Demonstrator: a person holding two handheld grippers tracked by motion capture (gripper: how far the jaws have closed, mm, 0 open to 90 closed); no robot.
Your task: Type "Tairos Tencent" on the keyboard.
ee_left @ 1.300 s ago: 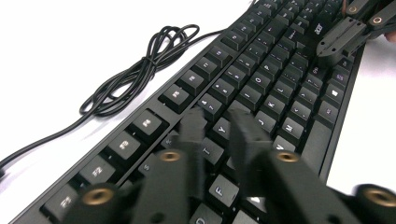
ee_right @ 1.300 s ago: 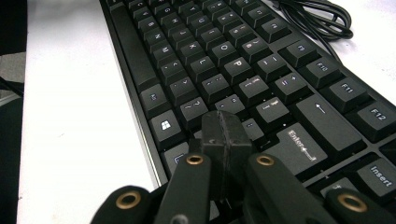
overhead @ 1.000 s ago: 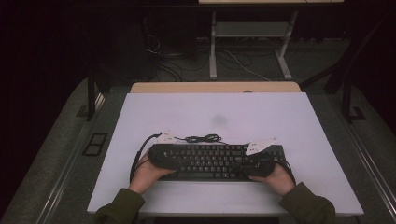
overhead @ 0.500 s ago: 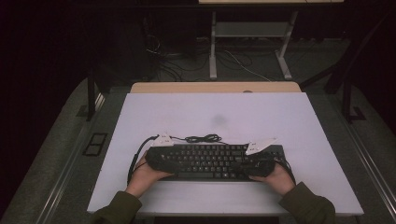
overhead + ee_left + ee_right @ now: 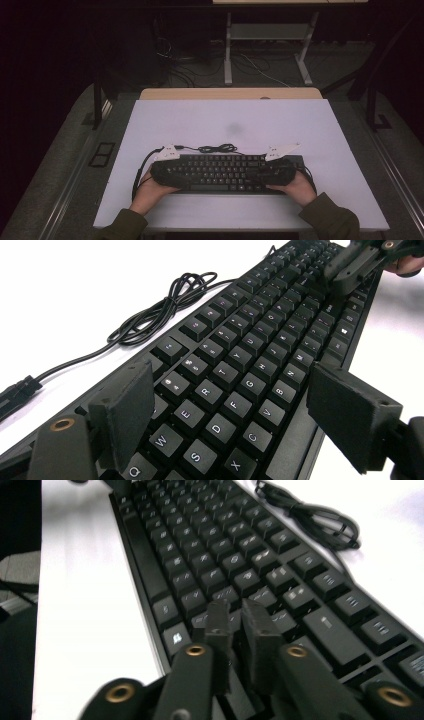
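Keyboard (image 5: pixel 222 172): black, lying flat near the front edge of the white table (image 5: pixel 230 120), long side across, keys up.
Cord: own black cable (image 5: pixel 217 148) coiled loosely just behind the back edge, plug end trailing off to the left.
Left gripper (image 5: pixel 225 415): over the left end, jaws spread wide, one pad by the back edge, the other (image 5: pixel 350 415) by the front edge; jaws just been opening; letter keys between them, pads not pressing as far as can be told.
Right gripper (image 5: pixel 240 625): over the right end, hovering low above the keys, jaws nearly together with a thin gap, just been parting; nothing gripped.
Hands: one at each end, left hand (image 5: pixel 150 187) and right hand (image 5: pixel 295 187) coming in from the front edge.
Step in hand, as a guess: letting go after setting the keyboard down, or getting ready for a fresh grip.
Doing it well: open fully before lifting away, rise straight up, avoid dragging pads over keycaps.
Watch-out: cable loops close behind, easy to snag with the left jaw.
If regripping: clamp the case edges, not the keys, both ends level.
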